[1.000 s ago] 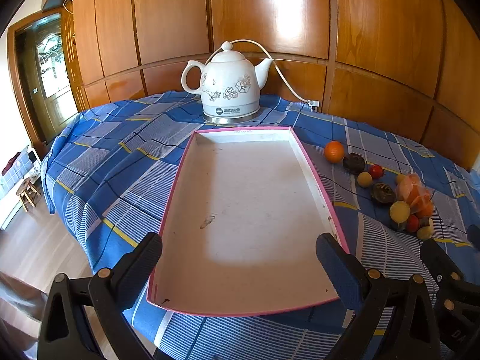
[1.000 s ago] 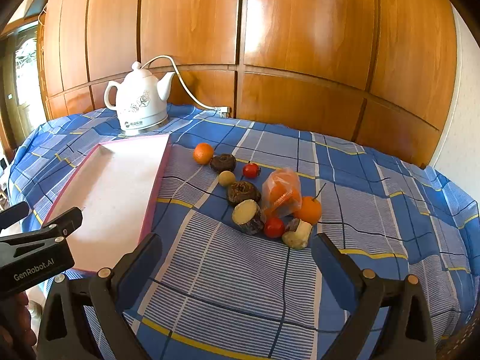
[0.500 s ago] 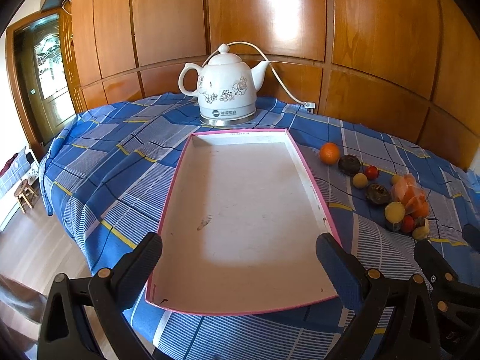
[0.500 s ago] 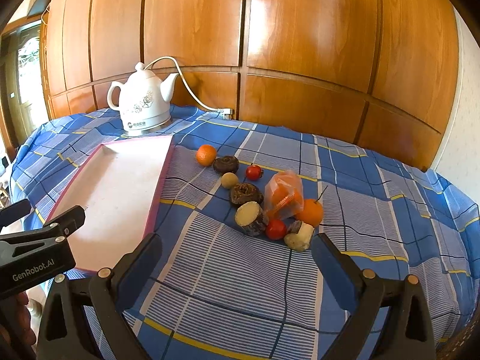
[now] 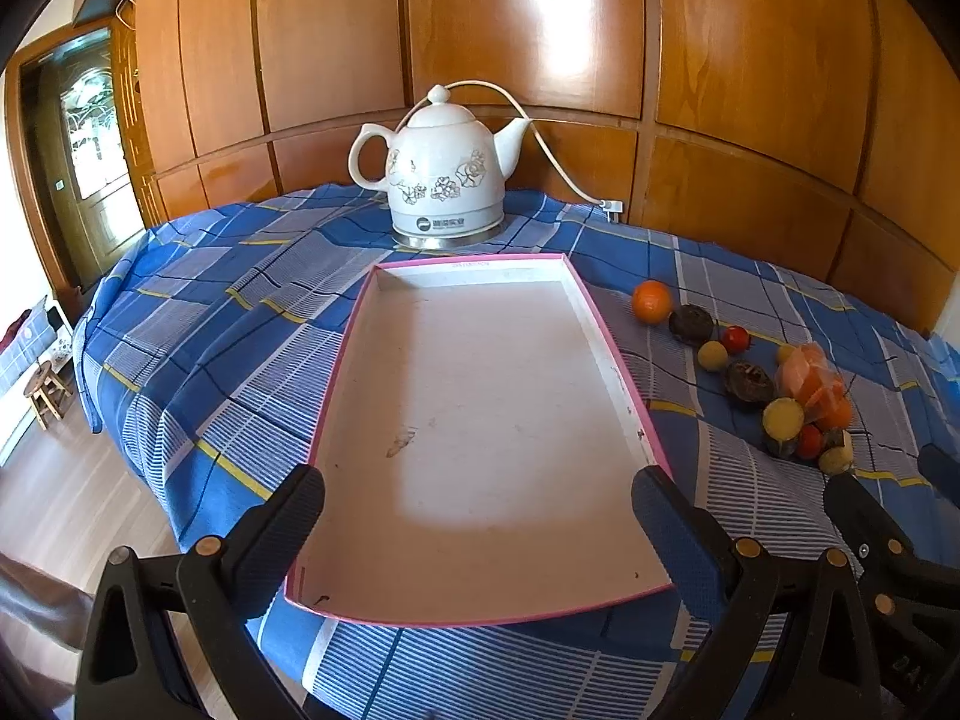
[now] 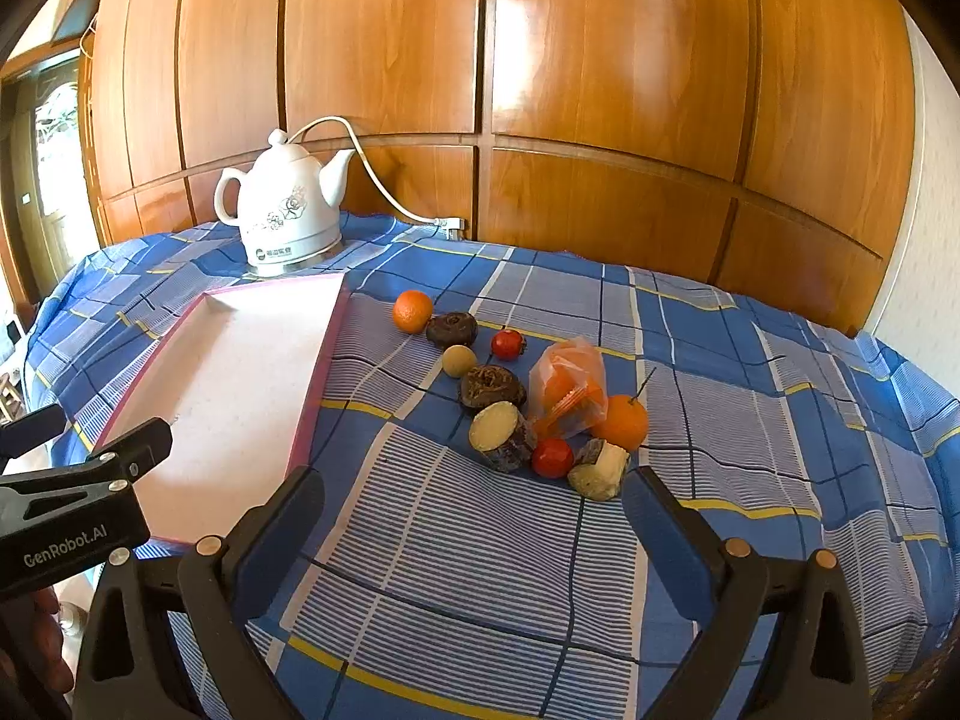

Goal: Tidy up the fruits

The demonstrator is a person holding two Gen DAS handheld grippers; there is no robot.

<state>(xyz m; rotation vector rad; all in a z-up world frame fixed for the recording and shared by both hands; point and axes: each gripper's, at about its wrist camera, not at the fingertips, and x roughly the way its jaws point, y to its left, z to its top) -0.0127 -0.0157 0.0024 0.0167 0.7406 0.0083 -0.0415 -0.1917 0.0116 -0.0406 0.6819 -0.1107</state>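
Note:
A shallow white tray with a pink rim [image 5: 600, 324] [image 6: 324, 360] lies empty on the blue checked tablecloth. To its right lies a cluster of fruits [image 6: 510, 396] [image 5: 774, 384]: an orange [image 6: 412, 311], dark brown fruits [image 6: 451, 329], red tomatoes [image 6: 507, 343], a cut yellow-fleshed piece [image 6: 501, 435], a stemmed orange [image 6: 621, 421] and a plastic bag of orange pieces [image 6: 567, 387]. My left gripper [image 5: 480, 516] is open and empty over the tray's near end. My right gripper [image 6: 474, 522] is open and empty, short of the fruits.
A white flowered electric kettle [image 5: 441, 180] [image 6: 285, 216] stands behind the tray, its cord running to the wooden wall. The table edge drops off at the left to the floor, where a small stool [image 5: 45, 390] stands.
Both grippers have drawn back and risen a little; the tray, kettle and fruits sit slightly farther off in view. Nothing on the table has moved.

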